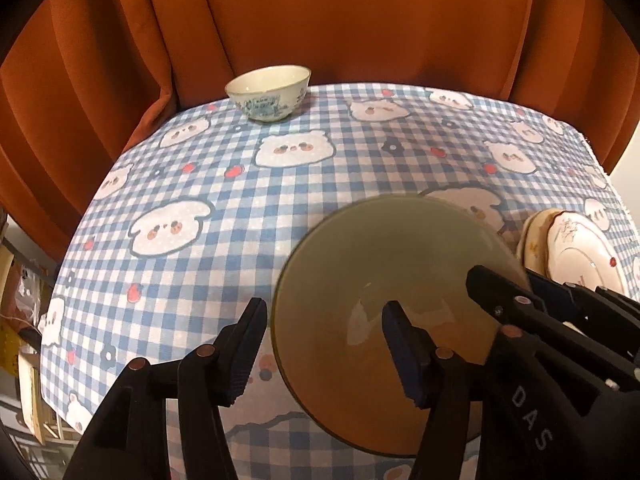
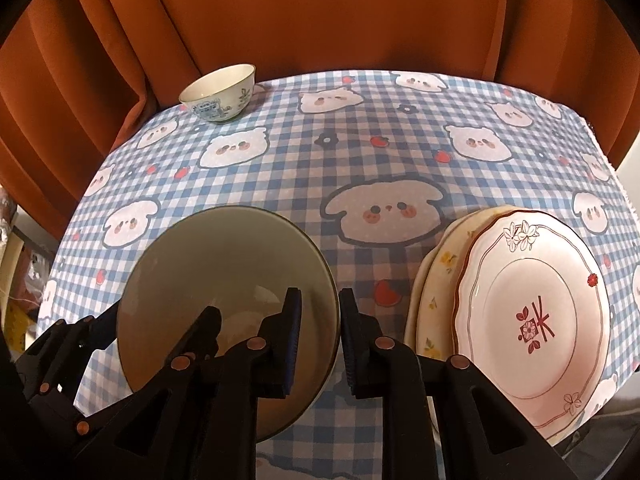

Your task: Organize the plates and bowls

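Observation:
A large olive-green bowl [image 1: 360,264] [image 2: 208,264] sits near the front of the checked tablecloth; its far rim is blurred in the left wrist view. My left gripper [image 1: 326,346] stands open astride the bowl's left rim, one finger inside and one outside, neither pressing. My right gripper [image 2: 320,336] straddles the right rim with a narrow gap; the inner pad stands off the wall, so it reads as open. A small white bowl with blue print [image 1: 268,92] [image 2: 218,94] stands at the back left. To the right lies a stack of plates [image 2: 532,320] [image 1: 576,252], with a flower-patterned white one on top.
A blue-and-white checked tablecloth [image 2: 360,140] with bear prints covers the table. An orange curtain [image 1: 360,20] hangs close behind the far edge. Boxes and clutter [image 1: 24,360] show beyond the table's left edge. The plate stack lies close to the bowl's right side.

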`<state>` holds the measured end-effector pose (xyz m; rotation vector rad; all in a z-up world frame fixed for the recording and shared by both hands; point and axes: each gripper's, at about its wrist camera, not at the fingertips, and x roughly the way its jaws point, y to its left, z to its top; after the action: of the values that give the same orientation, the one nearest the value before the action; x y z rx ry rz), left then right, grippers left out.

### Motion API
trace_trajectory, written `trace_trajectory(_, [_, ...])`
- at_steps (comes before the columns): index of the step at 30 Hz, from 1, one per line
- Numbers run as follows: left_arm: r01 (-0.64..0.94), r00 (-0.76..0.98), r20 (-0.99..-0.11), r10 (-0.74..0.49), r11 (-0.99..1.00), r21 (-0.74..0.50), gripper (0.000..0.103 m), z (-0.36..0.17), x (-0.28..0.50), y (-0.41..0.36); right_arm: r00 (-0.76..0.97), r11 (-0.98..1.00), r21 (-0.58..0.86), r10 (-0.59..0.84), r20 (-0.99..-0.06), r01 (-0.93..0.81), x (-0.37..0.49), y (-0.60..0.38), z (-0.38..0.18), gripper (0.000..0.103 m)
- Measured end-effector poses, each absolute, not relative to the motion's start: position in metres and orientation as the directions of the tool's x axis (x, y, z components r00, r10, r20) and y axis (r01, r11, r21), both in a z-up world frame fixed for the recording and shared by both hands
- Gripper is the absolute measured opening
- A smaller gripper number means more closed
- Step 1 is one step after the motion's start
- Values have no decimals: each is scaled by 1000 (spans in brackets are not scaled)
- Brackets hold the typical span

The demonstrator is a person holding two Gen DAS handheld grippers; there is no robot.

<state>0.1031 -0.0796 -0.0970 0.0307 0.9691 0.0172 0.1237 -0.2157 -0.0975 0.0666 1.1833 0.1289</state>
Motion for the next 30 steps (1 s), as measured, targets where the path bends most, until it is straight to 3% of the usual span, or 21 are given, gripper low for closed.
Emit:
trace_trajectory(2, [-2, 568, -823, 20, 1000, 23, 65, -91, 104, -76, 375, 993, 100, 117, -920, -66, 126, -215, -92, 34])
trace_trajectory(6, [-2, 574, -819, -11, 1000, -15, 73, -77, 110, -63, 393, 993, 107, 120, -912, -55, 133, -215, -80, 64])
trace_trajectory(30, [44, 614, -788, -36, 999, -11, 74, -12, 196, 25, 450, 998, 62, 62, -891, -15, 223, -120, -20, 66])
